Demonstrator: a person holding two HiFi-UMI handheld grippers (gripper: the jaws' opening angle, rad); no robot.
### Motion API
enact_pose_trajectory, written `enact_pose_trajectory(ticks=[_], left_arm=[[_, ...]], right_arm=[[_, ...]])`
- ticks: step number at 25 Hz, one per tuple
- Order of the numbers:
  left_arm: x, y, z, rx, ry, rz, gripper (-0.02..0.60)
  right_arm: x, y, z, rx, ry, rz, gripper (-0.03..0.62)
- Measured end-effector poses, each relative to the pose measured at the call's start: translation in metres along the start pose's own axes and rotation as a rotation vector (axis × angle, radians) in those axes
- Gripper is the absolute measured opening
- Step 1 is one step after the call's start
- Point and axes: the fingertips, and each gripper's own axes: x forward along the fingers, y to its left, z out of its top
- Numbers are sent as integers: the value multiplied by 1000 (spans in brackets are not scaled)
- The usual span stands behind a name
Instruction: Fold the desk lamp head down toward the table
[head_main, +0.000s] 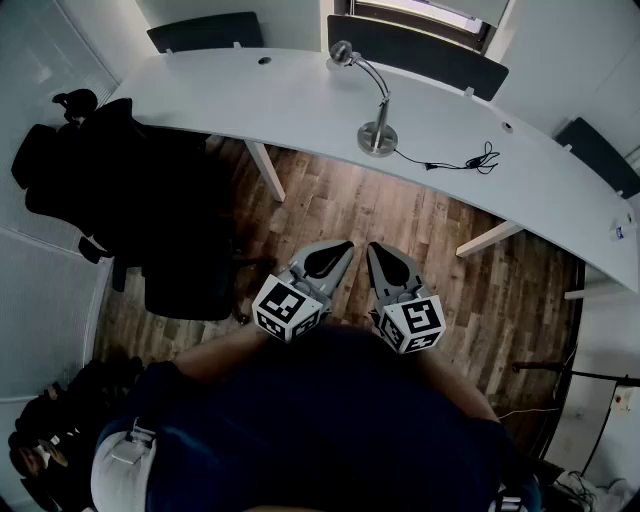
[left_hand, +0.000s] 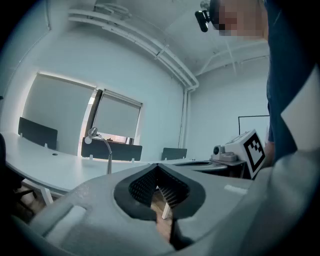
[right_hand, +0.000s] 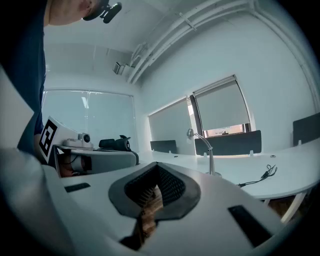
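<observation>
The silver desk lamp (head_main: 378, 130) stands upright on the white curved desk (head_main: 300, 110), its small head (head_main: 342, 52) raised on a curved neck. My left gripper (head_main: 343, 246) and right gripper (head_main: 376, 247) hang side by side close to my body, over the wooden floor and well short of the desk. Both are shut with nothing between the pads. In the left gripper view the lamp (left_hand: 102, 147) shows far ahead to the left of the left gripper (left_hand: 158, 166). In the right gripper view the lamp (right_hand: 204, 150) stands far beyond the right gripper (right_hand: 157, 165), to its right.
A black cable (head_main: 455, 160) trails right from the lamp base. A black office chair (head_main: 150, 200) draped with dark clothing stands at the left, by the desk. Dark chairs (head_main: 415, 45) line the desk's far side. White desk legs (head_main: 265, 170) reach down to the floor.
</observation>
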Motion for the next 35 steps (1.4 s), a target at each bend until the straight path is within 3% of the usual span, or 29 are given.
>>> enact_pose_trajectory(ticks=[15,21,28,35], left_arm=[[-3,8,4,12,-22,3,-2],[-15,27,8,27,-37,8,-2],[-30,58,15,35,-61,-23,-2],[-19,95,21,27,-67,-13,-2]], right_arm=[[10,6,1,-19,-21,11,8],[24,19,-1,-15,-7,-2,9],[45,30,1,-20,-15,-80,9],[67,13,-3,-4,-12,-108,9]])
